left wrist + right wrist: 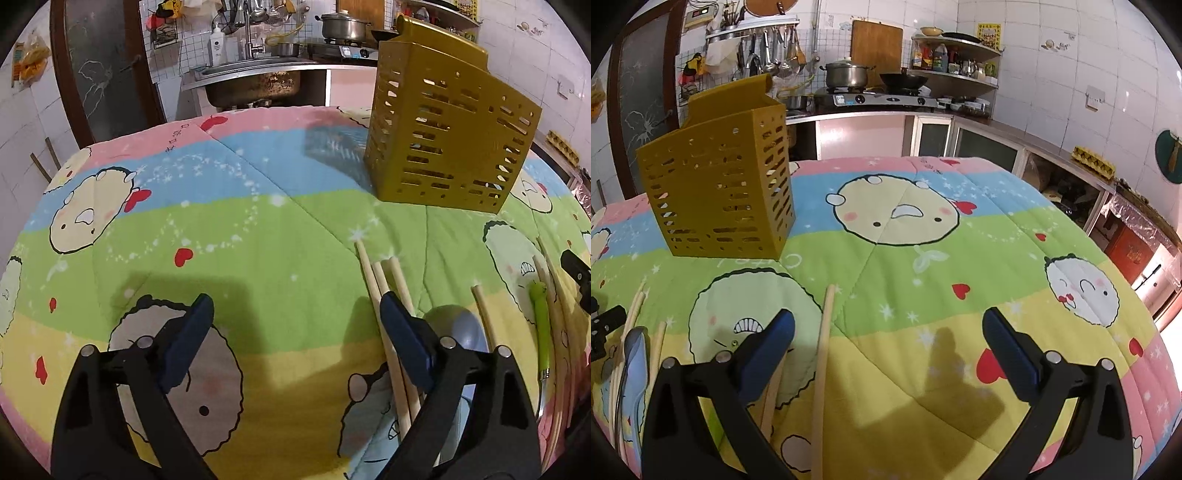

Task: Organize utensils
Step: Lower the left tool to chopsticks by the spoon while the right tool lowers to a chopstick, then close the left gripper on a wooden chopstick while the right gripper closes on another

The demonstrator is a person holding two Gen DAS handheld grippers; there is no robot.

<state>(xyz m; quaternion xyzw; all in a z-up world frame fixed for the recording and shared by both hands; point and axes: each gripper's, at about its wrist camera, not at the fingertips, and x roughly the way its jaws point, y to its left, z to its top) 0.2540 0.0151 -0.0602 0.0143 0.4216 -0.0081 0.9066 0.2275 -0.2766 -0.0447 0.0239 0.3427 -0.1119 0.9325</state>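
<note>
Left wrist view: we see left gripper (295, 325) spread wide, nothing between blue pads, angled down over quilted cartoon blanket (229, 221). Right finger (404, 339) overlaps bundle of pale wooden chopsticks (384, 284); contact unclear. Grey spoon (456, 326) and green-handled utensil (541, 325) lie right of it. Slotted gold plastic holder (448, 140) stands upright beyond.

Right wrist view: we see right gripper (888, 338) wide apart, empty, tilted down. Single chopstick (823, 354) lies just inside left finger (768, 347). Holder (720, 192) upper left.
</note>
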